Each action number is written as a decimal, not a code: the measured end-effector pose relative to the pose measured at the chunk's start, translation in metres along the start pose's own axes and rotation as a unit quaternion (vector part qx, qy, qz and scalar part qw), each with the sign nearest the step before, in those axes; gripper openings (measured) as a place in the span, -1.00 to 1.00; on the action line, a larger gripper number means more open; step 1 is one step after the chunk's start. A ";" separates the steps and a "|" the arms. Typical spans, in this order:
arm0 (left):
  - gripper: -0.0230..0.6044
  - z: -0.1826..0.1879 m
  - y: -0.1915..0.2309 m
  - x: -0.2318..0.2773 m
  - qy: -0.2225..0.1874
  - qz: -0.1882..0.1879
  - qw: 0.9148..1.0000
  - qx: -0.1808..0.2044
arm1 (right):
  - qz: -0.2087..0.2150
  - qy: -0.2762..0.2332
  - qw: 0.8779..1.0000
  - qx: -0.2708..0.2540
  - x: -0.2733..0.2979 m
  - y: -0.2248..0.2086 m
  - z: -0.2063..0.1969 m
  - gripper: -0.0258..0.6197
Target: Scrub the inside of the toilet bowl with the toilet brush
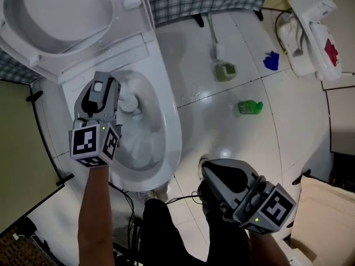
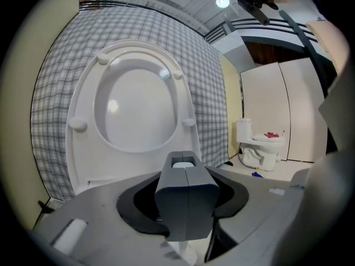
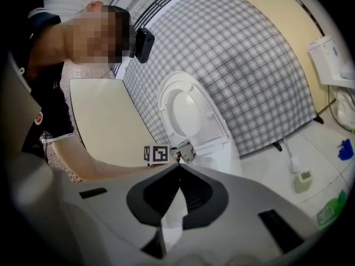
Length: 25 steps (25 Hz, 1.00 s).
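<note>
Left claw (image 1: 102,86), brush (image 1: 129,102) seemingly in bowl (image 1: 168,127)

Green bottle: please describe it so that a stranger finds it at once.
On the white tiled floor right of the toilet are three small things. The green bottle is the lowest in the head view, below the grey-green holder and the blue thing; only it is bright green.

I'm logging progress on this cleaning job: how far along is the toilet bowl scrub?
Done: the lid is up and the left hand-held gripper is shut on the white brush handle. In hand: the brush end sits inside the bowl. Left: the scrubbing itself; how much is scrubbed cannot be told. The right hand-held gripper is shut, empty.
</note>
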<state>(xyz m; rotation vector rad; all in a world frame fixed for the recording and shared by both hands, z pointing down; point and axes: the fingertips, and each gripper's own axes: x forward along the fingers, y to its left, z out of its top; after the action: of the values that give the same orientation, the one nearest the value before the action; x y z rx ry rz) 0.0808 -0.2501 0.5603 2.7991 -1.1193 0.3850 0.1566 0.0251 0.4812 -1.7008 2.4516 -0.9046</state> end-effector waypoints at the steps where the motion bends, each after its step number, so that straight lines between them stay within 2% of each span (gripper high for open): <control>1: -0.33 -0.010 0.002 0.000 0.009 0.004 1.000 0.001 | -0.001 0.002 1.000 0.000 -0.001 -0.001 -0.001 -0.92; 4: -0.32 -0.022 0.005 -0.009 0.023 0.012 1.000 -0.009 | -0.001 0.008 1.000 0.000 -0.004 -0.002 -0.005 -0.92; 6: -0.32 -0.017 0.001 -0.021 0.025 0.002 1.000 -0.009 | 0.001 0.009 1.000 0.000 -0.004 -0.001 -0.004 -0.92; 9: -0.32 -0.003 -0.014 -0.043 0.031 -0.034 0.999 -0.007 | 0.006 0.006 1.000 -0.004 -0.003 0.003 0.000 -0.92; 13: -0.32 0.018 -0.043 -0.085 0.047 -0.085 0.995 -0.026 | 0.021 0.001 1.000 -0.005 0.003 0.014 0.008 -0.92; 17: -0.32 0.019 -0.069 -0.128 0.072 -0.120 0.989 -0.043 | 0.029 0.005 1.000 -0.011 0.005 0.023 0.009 -0.92; 20: -0.32 0.013 -0.079 -0.148 0.077 -0.124 0.987 -0.069 | 0.034 0.008 0.999 -0.010 0.005 0.028 0.008 -0.92; 25: -0.33 0.006 -0.092 -0.149 0.069 -0.122 0.989 -0.050 | 0.036 0.012 0.999 -0.008 0.007 0.032 0.001 -0.92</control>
<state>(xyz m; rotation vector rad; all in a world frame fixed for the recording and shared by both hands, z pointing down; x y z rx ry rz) 0.0419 -0.0856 0.5144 2.7287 -0.7359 0.4748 0.1272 0.0267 0.4678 -1.6053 2.5238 -0.9061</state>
